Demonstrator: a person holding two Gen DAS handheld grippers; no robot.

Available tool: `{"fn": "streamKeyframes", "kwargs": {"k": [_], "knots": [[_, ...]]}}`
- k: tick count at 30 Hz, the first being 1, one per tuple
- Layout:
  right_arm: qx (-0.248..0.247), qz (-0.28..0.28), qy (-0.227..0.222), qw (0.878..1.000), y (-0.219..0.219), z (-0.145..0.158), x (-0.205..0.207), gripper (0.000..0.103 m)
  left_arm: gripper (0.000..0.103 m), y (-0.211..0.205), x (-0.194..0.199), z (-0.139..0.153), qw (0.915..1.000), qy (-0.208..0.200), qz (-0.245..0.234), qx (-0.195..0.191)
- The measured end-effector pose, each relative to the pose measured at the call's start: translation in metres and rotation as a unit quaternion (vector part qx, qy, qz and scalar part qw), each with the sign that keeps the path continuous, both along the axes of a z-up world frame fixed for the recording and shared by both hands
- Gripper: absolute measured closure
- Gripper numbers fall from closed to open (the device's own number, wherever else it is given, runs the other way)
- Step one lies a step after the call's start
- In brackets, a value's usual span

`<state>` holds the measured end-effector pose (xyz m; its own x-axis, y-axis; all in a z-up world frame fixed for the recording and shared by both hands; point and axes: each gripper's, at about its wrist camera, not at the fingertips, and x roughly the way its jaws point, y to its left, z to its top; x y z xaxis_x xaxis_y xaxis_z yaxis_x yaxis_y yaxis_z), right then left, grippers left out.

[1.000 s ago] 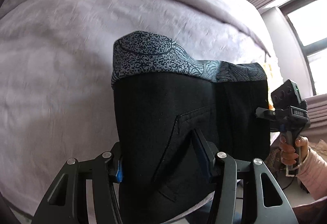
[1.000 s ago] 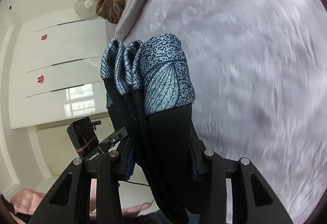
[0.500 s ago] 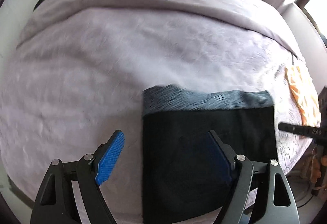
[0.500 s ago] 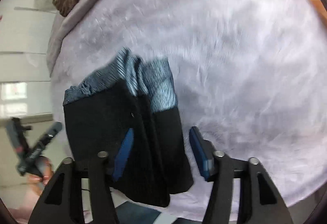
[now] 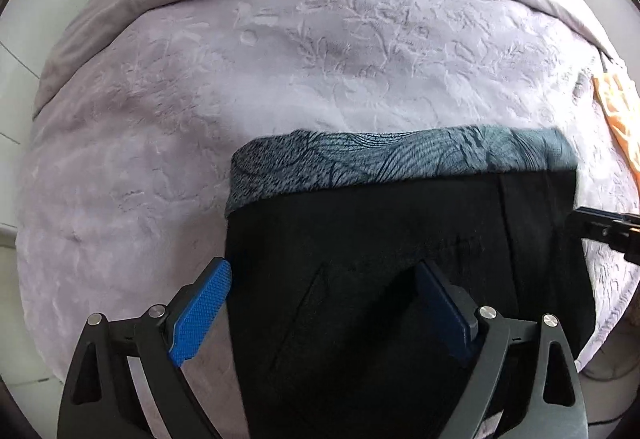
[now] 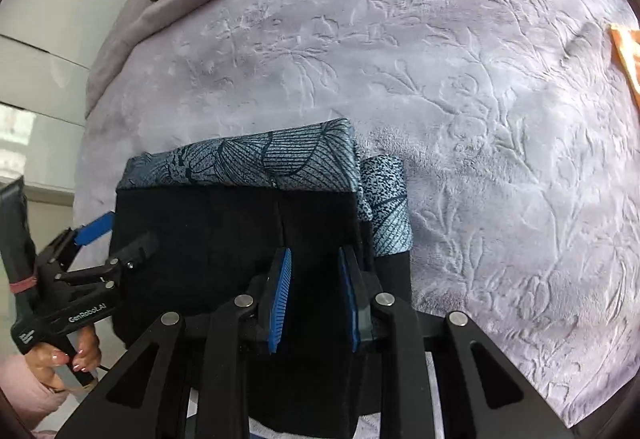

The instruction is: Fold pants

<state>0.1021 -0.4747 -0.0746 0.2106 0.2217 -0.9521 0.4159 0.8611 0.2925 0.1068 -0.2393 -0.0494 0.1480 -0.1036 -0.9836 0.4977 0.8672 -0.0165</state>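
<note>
We are at the release stage of the fold: the black pants with a blue-grey leaf-print band (image 5: 400, 239) lie in a compact folded stack near the front edge of the embossed lilac bedspread (image 5: 280, 59), band edge away from us. Our left gripper (image 5: 324, 295) points down over the stack's left edge; its jaws have just been opening and now stand wide, the left blue pad off the cloth over the bedspread, the other over the black fabric, pinching nothing. Our right gripper (image 6: 314, 293) sits over the stack's right part with its jaws narrow; black cloth fills the gap between the pads, but we cannot tell whether they press on it. We judge the fold nearly done. Next, the right claw must let go cleanly and both lift straight up, without dragging the top layer; the printed strip peeking out on the right may need tucking.
</note>
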Motion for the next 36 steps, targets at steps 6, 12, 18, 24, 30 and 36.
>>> {"fn": "streamKeyframes", "kwargs": {"k": [6, 12, 18, 24, 30, 36], "knots": [[0.014, -0.031, 0.027, 0.999, -0.017, 0.008, -0.025, 0.063, 0.010, -0.001, -0.010, 0.013, 0.9995, 0.000, 0.015, 0.028], [0.018, -0.006, 0.039, 0.999, -0.016, 0.025, -0.039, 0.042, 0.001, -0.012, -0.026, 0.034, 0.9982, -0.009, 0.041, 0.042], [0.018, 0.048, 0.040, 0.998, -0.009, 0.033, -0.041, 0.023, 0.000, -0.025, -0.048, 0.054, 0.9958, -0.021, 0.075, 0.048], [-0.007, 0.091, 0.032, 0.995, -0.002, 0.040, -0.040, 0.017, 0.000, -0.027, -0.063, 0.069, 0.9921, -0.025, 0.106, 0.062], [-0.036, 0.103, 0.003, 0.994, 0.019, 0.061, -0.042, 0.008, 0.000, -0.009, -0.065, 0.075, 0.9927, -0.027, 0.103, 0.057], [-0.046, 0.069, 0.012, 0.996, 0.044, 0.066, -0.051, 0.008, 0.000, 0.014, -0.071, 0.071, 0.9959, -0.024, 0.073, 0.048]]}}
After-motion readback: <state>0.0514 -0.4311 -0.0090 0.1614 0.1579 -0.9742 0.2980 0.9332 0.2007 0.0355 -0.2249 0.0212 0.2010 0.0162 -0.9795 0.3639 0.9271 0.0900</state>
